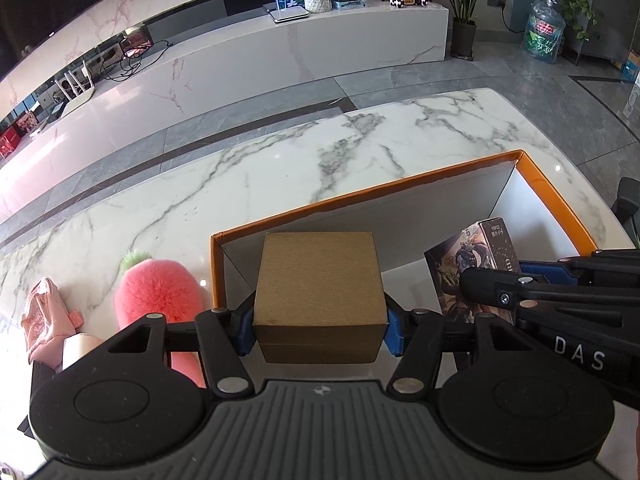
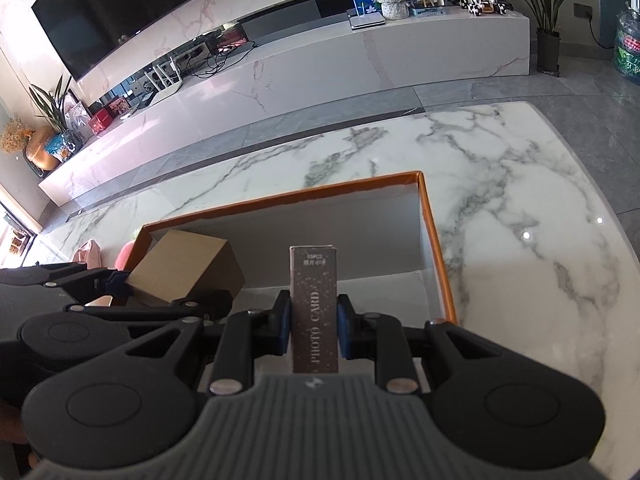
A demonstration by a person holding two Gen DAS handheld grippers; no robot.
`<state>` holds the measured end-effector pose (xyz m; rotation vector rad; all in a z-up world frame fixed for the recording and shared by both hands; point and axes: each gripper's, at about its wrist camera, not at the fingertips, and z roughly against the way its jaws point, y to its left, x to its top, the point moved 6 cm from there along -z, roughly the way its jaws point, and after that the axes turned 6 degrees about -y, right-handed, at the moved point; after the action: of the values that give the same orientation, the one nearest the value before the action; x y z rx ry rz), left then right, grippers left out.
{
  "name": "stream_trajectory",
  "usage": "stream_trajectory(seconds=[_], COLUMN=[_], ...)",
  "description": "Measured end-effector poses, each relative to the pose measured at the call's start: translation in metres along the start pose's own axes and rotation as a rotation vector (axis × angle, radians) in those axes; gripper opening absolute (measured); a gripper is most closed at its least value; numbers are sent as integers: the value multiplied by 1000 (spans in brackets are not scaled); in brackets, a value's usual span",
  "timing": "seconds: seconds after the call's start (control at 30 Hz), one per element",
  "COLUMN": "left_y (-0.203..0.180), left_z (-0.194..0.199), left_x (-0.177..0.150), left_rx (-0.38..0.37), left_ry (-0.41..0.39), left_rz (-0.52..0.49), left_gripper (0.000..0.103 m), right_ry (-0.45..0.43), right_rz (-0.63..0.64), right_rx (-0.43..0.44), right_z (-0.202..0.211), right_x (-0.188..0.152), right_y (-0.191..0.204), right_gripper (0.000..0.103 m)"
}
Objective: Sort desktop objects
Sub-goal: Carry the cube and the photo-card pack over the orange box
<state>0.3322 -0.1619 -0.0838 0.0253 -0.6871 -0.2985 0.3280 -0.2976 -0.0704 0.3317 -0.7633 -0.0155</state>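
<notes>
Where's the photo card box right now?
The photo card box is clamped in the right claw over the orange-rimmed box, to the right of the brown box held by the left claw.

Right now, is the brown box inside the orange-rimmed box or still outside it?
Not resting inside. The left gripper holds the brown box over the near left corner of the orange-rimmed box.

Close downward wrist views, shared tray (image 1: pixel 536 178)

card box (image 1: pixel 480 264): lower part hidden | pink pouch (image 1: pixel 42 320): edge-cropped
</notes>
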Motion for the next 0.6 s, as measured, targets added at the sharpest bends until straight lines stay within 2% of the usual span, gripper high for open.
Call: stream_trajectory(seconds=[0.4,0.6], left_y=[0,0], left_z=[-1,-2], left_x=[1,2], left_rx=[-5,-29], left_ry=[-10,15], left_rz=[-17,-33], left_gripper=[68,68], right_ry=[-1,0], right_rz=[-1,-7], right_rx=[1,8], right_z=[-1,-2], right_x=[0,1], right_y=[-1,-1], right_gripper=[24,24])
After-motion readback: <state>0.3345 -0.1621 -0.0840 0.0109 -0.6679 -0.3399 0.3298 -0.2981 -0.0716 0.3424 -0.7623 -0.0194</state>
